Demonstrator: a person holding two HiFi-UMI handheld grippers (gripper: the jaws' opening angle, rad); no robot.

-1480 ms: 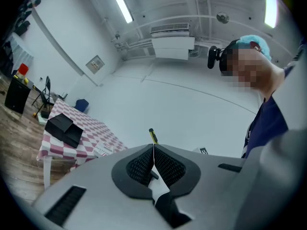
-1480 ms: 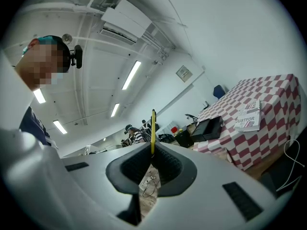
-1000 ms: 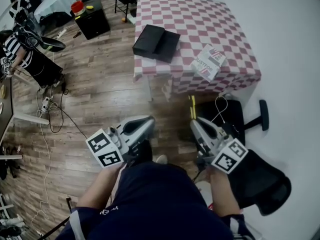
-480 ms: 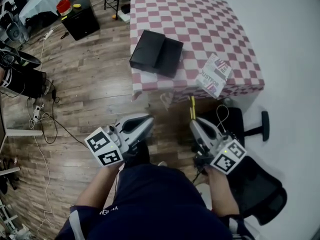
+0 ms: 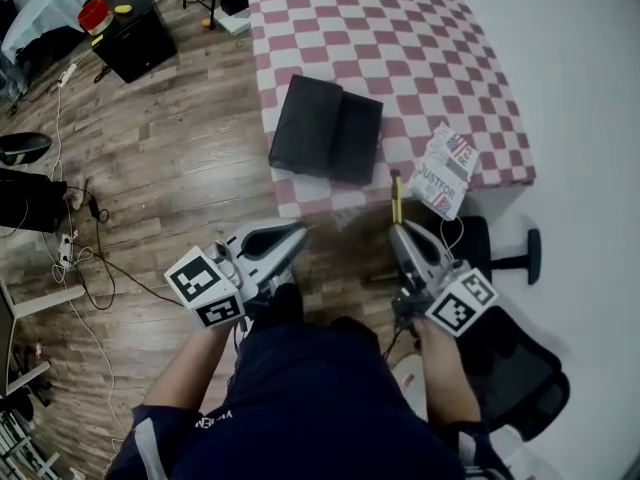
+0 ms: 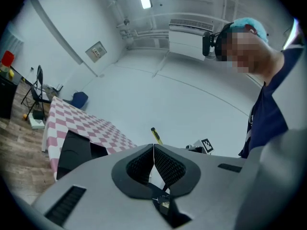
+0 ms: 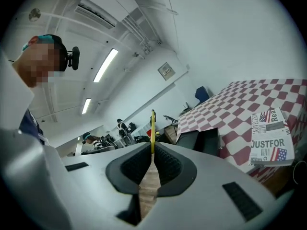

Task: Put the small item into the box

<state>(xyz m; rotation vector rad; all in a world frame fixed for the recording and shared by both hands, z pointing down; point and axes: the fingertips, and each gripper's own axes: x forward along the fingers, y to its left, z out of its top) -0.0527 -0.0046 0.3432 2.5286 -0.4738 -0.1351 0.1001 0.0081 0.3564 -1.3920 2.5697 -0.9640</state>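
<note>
Yellow and slim, the small item [image 5: 396, 195] sat pinched in the right gripper [image 5: 399, 228], short of the black box [image 5: 328, 143]; the left gripper [image 5: 293, 238] was closed, empty. Carrying seemed underway; next, it needed lowering into the box.

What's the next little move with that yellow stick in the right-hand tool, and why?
Probably carry the right gripper forward and a bit leftward, over the open black box. Its jaws are clamped on the yellow stick, and the box lies ahead on the checkered table, left of the stick.
</note>
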